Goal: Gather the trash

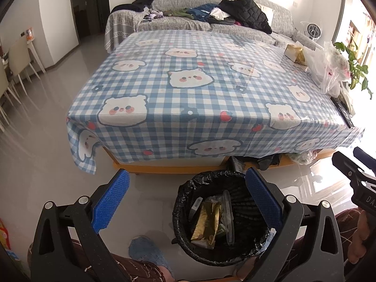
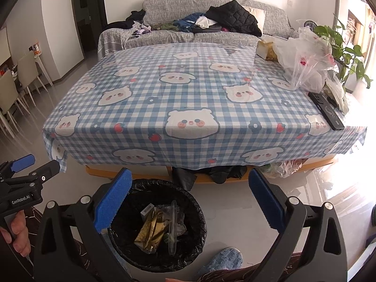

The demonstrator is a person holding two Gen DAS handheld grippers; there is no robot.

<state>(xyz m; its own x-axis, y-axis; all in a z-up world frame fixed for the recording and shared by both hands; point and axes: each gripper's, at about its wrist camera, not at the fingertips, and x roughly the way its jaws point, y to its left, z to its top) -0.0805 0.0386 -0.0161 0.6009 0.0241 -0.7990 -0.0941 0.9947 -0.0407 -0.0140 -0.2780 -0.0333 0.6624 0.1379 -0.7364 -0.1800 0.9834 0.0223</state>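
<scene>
A black-lined trash bin [image 1: 188,242] [image 2: 131,256] stands on the floor in front of the table. Inside lie a gold foil wrapper [image 1: 206,223] [image 2: 150,232], a clear plastic piece [image 1: 228,213] [image 2: 173,225] and a barcoded packet [image 2: 148,210]. My left gripper [image 1: 188,195] hangs open above the bin's left side, nothing between its blue pads. My right gripper [image 2: 188,195] is open too, above the bin's right rim and empty. Each gripper shows in the other's view, the left gripper [image 2: 35,165] at the left edge and the right gripper [image 1: 352,157] at the right edge.
The low table [image 1: 199,89] [image 2: 188,108] wears a blue checked bear cloth. At its right end sit a clear plastic bag [image 1: 326,68] [image 2: 305,63], a tissue box [image 1: 293,52] [image 2: 265,49] and a black remote [image 2: 326,110]. Behind stands a clothes-strewn sofa [image 1: 188,21]. Blue slippers [image 1: 148,251] [image 2: 223,260] flank the bin.
</scene>
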